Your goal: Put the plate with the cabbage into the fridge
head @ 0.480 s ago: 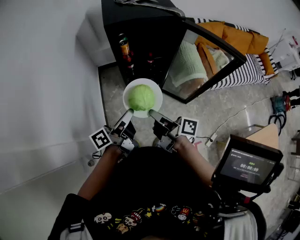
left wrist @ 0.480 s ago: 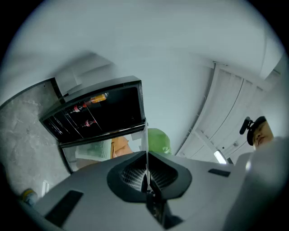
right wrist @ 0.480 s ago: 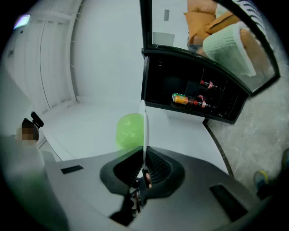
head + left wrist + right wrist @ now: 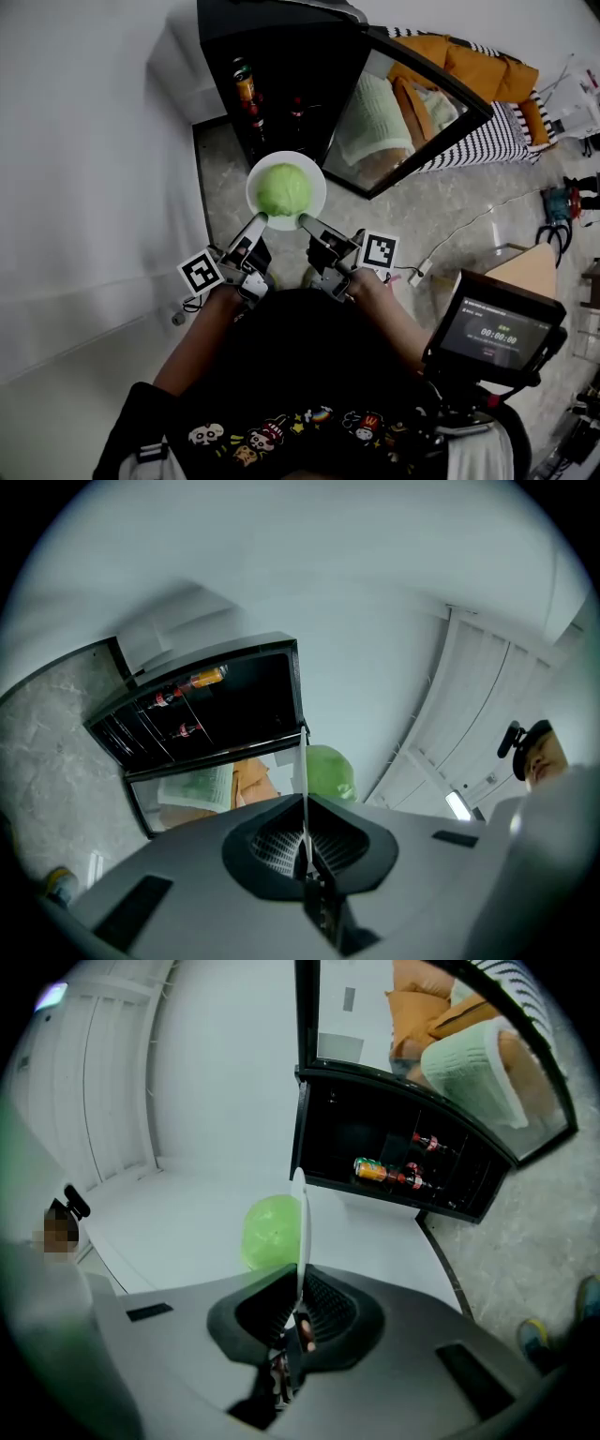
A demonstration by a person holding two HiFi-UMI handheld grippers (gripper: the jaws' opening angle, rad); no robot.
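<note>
screen (image 4: 495, 335) at lower right: green timer digits, apparently 00:00:00; its other lines too small to read | bottle (image 4: 246, 89) label in fridge (image 4: 309, 56): unreadable

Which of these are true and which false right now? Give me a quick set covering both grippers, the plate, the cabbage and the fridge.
1. The left gripper and the right gripper are each shut on the rim of the plate. True.
2. The cabbage lies beside the plate. False: it sits on the plate.
3. The door of the fridge is open. True.
4. The plate rests on a fridge shelf. False: the grippers hold it outside, in front of the fridge.
5. The fridge is empty. False: bottles stand inside.
</note>
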